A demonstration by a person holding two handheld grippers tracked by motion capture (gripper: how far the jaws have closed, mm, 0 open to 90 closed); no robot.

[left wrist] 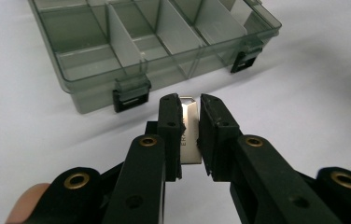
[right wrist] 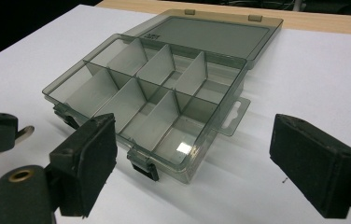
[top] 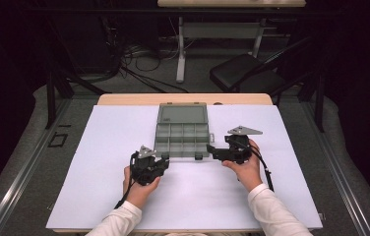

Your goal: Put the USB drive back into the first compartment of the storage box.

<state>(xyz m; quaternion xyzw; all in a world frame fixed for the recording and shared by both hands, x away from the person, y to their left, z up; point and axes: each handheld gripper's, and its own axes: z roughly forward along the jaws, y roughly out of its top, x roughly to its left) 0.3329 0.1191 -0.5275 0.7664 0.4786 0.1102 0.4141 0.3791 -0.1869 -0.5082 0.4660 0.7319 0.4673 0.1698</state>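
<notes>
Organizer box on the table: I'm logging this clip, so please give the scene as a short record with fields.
box: clear grey organizer box, lid open and lying flat behind it
compartments: empty as far as visible
latches: two dark clips on the front edge
left gripper: shut on a small metal piece
right gripper: open, holding nothing
surface: white sheet

A white sheet (top: 124,196) covers a light wooden table (top: 124,99). Beyond it the room is dark. A grey carpeted floor (top: 30,162) surrounds the table, with cables (top: 138,59) tangled across it. A black folding chair (top: 244,71) stands behind, near a second desk (top: 232,4) on white legs.
</notes>
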